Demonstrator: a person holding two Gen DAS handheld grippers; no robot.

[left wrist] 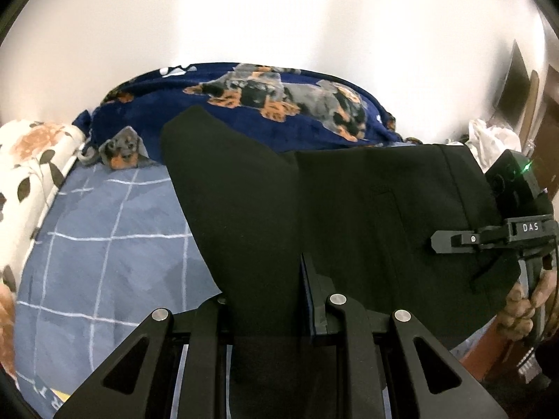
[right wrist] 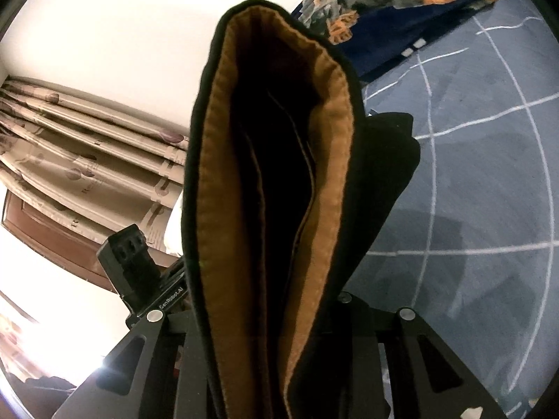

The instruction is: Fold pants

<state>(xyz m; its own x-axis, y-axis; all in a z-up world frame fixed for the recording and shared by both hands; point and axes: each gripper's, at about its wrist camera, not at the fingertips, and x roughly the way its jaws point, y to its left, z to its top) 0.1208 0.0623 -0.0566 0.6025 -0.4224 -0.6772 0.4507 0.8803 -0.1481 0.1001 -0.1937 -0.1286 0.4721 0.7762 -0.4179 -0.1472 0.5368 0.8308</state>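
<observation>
the black pants (left wrist: pixel 265 209) hang lifted above the bed (left wrist: pixel 104 244), which wears a blue grid-lined sheet. the left tongs (left wrist: pixel 265 300) pinch a fold of them at 6 o'clock. the right tongs (left wrist: pixel 454 241), seen at 3 o'clock, also pinch the cloth. in the right wrist view the tan-lined waistband (right wrist: pixel 314 174) hides the fingertips. a dog-print blanket (left wrist: pixel 279 104) lies at 12 o'clock, cut off.

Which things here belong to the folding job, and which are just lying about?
Job: black pants; left gripper and right gripper, both clamped on them.
Lying about: dog-print blanket; floral pillow; checked bedsheet; curtain.
</observation>
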